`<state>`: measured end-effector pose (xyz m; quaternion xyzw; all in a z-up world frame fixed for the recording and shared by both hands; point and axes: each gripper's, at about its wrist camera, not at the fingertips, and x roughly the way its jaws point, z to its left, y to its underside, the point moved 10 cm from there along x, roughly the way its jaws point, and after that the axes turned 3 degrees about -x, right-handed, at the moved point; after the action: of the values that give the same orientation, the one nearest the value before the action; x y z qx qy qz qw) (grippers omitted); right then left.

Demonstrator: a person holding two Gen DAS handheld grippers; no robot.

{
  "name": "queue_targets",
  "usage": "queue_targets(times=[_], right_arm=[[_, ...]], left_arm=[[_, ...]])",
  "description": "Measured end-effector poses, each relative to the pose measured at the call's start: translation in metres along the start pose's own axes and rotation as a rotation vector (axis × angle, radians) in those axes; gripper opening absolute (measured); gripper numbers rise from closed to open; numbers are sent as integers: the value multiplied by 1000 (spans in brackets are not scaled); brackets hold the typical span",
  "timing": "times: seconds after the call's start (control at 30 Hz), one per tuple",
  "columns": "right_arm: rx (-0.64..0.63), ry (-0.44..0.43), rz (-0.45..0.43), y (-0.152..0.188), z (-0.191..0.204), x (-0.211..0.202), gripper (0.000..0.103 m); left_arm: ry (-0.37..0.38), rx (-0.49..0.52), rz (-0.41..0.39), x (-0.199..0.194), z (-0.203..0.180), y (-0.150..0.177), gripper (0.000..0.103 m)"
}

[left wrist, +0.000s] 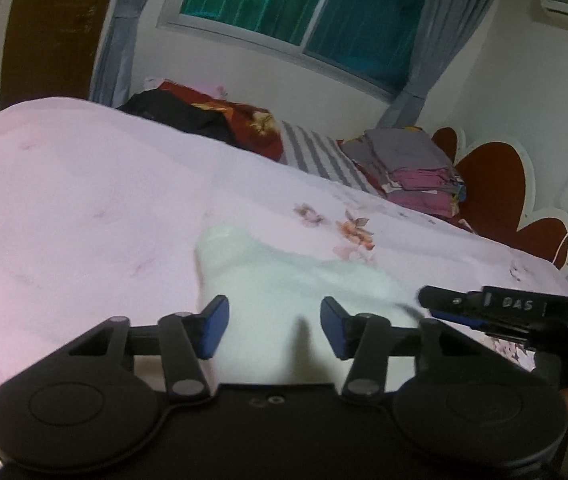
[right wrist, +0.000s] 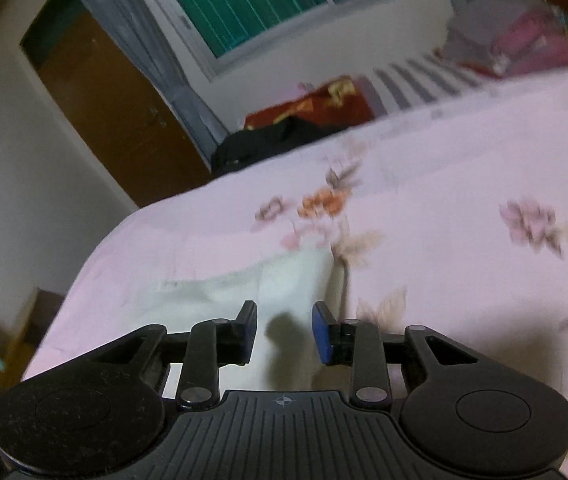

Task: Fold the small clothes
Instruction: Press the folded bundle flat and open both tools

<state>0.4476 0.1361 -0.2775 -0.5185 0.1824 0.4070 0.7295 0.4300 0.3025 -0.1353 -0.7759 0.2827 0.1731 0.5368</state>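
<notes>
A small white garment lies flat on the pink flowered bedsheet. My left gripper hovers over the garment's near edge, jaws apart, with only the cloth showing below the gap between the blue pads. The right gripper reaches in from the right in the left wrist view, its tip at the garment's right edge. In the right wrist view the right gripper stands just above the white garment, jaws apart, with nothing pinched between the pads. The pink bedsheet spreads out beyond it.
A stack of folded clothes sits at the far end by the red heart headboard, beside a striped pillow. A dark garment and a red patterned blanket lie at the back. The bed's edge drops off left.
</notes>
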Motion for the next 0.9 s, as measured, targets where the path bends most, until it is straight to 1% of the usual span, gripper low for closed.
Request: queue_targets(times=[0.07, 0.1, 0.17, 0.23, 0.27, 0.3, 0.37, 0.47, 0.53, 0.57, 0.63, 0.73, 0.83, 0.9], right_arm=[[-48, 5, 0, -2, 11, 7, 31], [-70, 8, 3, -2, 16, 12, 31], [-107, 13, 12, 0, 23, 23, 31], [-139, 50, 32, 5, 22, 38, 31], [-159, 81, 42, 8, 17, 45, 30], [-187, 132, 56, 13, 10, 52, 23], [-215, 193, 65, 19, -2, 59, 20], [-256, 221, 60, 19, -5, 65, 20], [-261, 223, 71, 18, -8, 67, 21], [-243, 219, 75, 17, -10, 65, 21], [-193, 191, 55, 12, -10, 50, 21], [-209, 134, 24, 14, 7, 13, 21], [-221, 75, 23, 34, 26, -22, 21], [-245, 71, 40, 52, 33, -38, 21]], left_arm=[[-4, 19, 13, 14, -3, -2, 46], [-20, 17, 24, 23, -1, -2, 45], [-31, -2, 47, 34, 3, -1, 45], [-37, -25, 69, 40, 5, 3, 45], [-32, -37, 73, 42, 5, 4, 45], [-24, -49, 76, 43, 5, 5, 45], [-15, -75, 77, 44, 8, 7, 45], [-1, -116, 77, 37, 11, 5, 45], [-10, -108, 73, 25, 10, 5, 45], [-20, -94, 69, 17, 9, 5, 45], [-20, -77, 64, -3, 9, 11, 45], [-31, -26, 63, -30, 7, 28, 45], [-47, 37, 74, -54, 3, 54, 45], [-59, 61, 79, -67, 1, 70, 45]])
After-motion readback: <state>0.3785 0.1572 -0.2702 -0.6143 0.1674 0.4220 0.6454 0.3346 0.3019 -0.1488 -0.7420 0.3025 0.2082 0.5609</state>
